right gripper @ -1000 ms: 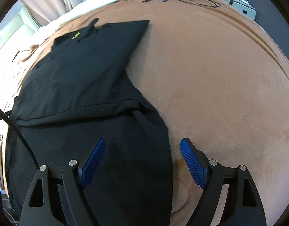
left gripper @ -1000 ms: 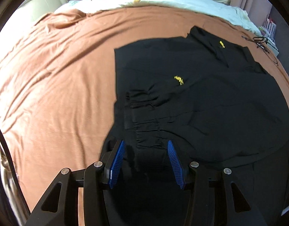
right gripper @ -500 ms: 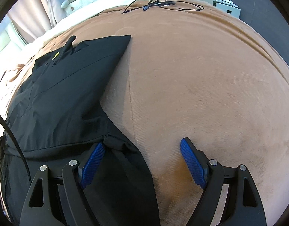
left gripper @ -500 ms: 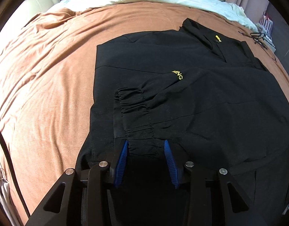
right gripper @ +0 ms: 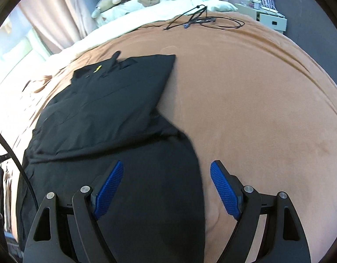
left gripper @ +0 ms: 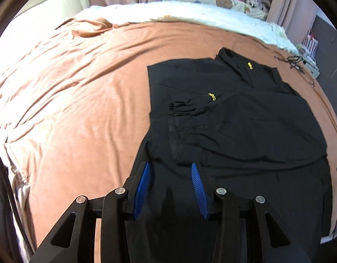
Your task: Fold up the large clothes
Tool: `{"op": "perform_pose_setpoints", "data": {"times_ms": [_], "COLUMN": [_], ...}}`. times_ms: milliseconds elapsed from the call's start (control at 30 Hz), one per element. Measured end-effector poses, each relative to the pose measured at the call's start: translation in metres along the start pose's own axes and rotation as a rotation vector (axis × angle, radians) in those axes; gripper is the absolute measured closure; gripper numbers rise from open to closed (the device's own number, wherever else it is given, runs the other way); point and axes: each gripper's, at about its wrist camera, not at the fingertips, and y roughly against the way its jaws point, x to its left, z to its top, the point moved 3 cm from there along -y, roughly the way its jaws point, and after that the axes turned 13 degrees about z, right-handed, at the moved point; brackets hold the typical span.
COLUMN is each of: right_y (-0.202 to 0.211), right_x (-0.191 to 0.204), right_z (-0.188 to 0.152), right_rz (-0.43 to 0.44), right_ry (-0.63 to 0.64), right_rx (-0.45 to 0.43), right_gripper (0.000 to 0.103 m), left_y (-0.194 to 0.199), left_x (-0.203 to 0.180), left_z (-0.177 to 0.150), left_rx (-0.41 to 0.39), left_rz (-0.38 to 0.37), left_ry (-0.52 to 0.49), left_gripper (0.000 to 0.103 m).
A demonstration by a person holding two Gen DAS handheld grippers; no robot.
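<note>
Jacket (left gripper: 245, 131) lay flat on the brown bedspread (left gripper: 80, 109), collar at the far end, hem nearest. Both sleeves were already folded in across the body. Hem-to-collar fold was not yet done. Left gripper (left gripper: 170, 188) part-spread over the hem cloth, pads apparently not pinching it; right gripper (right gripper: 166, 188) spread wide, holding nothing.

Wide bed under a brown blanket (left gripper: 85, 100), cream headboard (left gripper: 52, 8), pinkish curtains (right gripper: 50, 15), bright daylight
</note>
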Motion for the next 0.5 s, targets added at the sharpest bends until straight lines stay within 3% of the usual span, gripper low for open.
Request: {"op": "perform_pose_setpoints", "data": {"times_ms": [167, 400, 500], "right_y": [0.034, 0.091, 0.105], "right_x": [0.006, 0.041, 0.048], "right_z": [-0.021, -0.054, -0.07], "right_rz": [-0.008, -0.067, -0.075], "right_ry": [0.006, 0.132, 0.161], "right_rx": [-0.023, -0.179, -0.202], "right_gripper": [0.022, 0.022, 0.022], "left_y": [0.038, 0.084, 0.1], "left_x": [0.014, 0.033, 0.04], "left_z": [-0.028, -0.07, -0.089], "left_rx": [-0.049, -0.143, -0.184], "left_rz": [-0.019, -0.016, -0.011], "left_ry": [0.017, 0.062, 0.077], "left_gripper": [0.058, 0.031, 0.027]}}
